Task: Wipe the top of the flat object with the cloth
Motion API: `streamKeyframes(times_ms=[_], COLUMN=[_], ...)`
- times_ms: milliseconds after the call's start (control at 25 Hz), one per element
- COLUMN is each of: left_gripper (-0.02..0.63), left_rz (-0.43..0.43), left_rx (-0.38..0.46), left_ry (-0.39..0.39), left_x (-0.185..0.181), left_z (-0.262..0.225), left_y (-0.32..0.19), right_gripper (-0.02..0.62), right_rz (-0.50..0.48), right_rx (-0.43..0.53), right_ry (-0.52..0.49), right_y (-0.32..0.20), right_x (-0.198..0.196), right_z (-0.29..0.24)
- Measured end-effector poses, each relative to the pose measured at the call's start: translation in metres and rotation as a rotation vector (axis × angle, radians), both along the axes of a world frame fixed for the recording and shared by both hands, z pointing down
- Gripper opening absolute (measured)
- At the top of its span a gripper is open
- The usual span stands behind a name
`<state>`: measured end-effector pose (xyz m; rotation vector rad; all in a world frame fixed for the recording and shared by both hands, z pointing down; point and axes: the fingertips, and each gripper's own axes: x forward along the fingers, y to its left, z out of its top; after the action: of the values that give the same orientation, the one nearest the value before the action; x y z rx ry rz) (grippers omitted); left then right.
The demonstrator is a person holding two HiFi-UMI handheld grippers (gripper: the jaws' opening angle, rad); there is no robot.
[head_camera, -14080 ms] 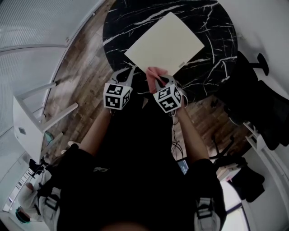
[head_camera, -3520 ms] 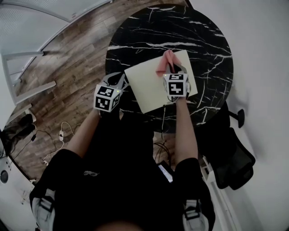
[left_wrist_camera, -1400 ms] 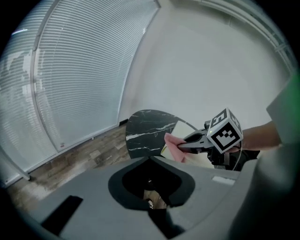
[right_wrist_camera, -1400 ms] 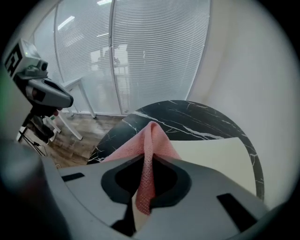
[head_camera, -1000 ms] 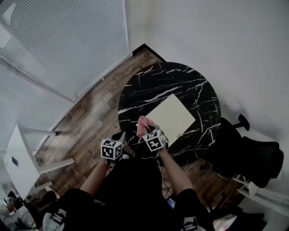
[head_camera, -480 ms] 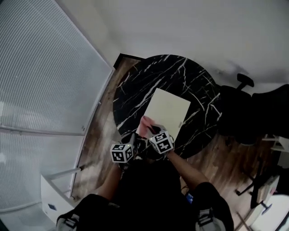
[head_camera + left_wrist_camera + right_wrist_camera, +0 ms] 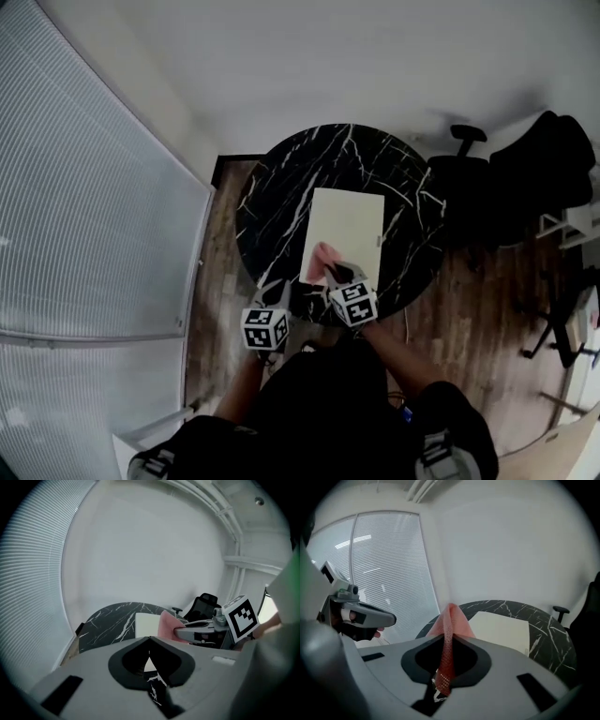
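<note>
A cream flat object [image 7: 345,225] lies on the round black marble table [image 7: 281,202]. My right gripper [image 7: 334,275] is shut on a pink cloth [image 7: 324,260], which hangs over the object's near left corner. In the right gripper view the cloth [image 7: 449,620] sticks up from between the closed jaws, with the flat object [image 7: 501,627] beyond. My left gripper [image 7: 278,294] is shut and holds nothing, at the table's near edge to the left of the object. The left gripper view shows the right gripper [image 7: 187,632] with the cloth [image 7: 166,623] beside the flat object [image 7: 146,619].
A black office chair [image 7: 469,183] stands at the table's right, with dark things [image 7: 553,150] and white furniture behind it. Window blinds [image 7: 94,206] run along the left. A wood floor [image 7: 220,281] surrounds the table, and a white wall lies beyond it.
The head view has swung round and now sees the table from farther off. The right gripper carried the cloth from left of the flat object onto its near left corner. The left gripper stayed shut nearby.
</note>
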<state>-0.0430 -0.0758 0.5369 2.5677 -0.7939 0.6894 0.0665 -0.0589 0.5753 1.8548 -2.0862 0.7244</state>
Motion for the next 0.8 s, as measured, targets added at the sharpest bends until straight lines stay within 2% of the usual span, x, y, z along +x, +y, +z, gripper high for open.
streamKeyframes(times_ms=[280, 480, 600, 800], left_gripper=[0.000, 0.000, 0.000, 0.000], left_rz=[0.119, 0.183, 0.208, 0.209], left_rx=[0.068, 0.078, 0.124, 0.207], left_ry=[0.091, 0.141, 0.143, 0.230], left_x=[-0.015, -0.019, -0.019, -0.006], left_z=[-0.026, -0.046, -0.062, -0.110], left_y=[0.018, 0.045, 0.052, 0.078], right_gripper=[0.020, 0.020, 0.020, 0.020], right_rz=[0.220, 0.279, 0.322, 0.339], right_rx=[0.090, 0.097, 0.151, 0.260], right_ry=[0.085, 0.132, 0.129, 0.187], right_y=[0.051, 0.100, 0.118, 0.154], right_x=[-0.003, -0.003, 0.009, 0.023], right_z=[-0.043, -0.075, -0.104, -0.159])
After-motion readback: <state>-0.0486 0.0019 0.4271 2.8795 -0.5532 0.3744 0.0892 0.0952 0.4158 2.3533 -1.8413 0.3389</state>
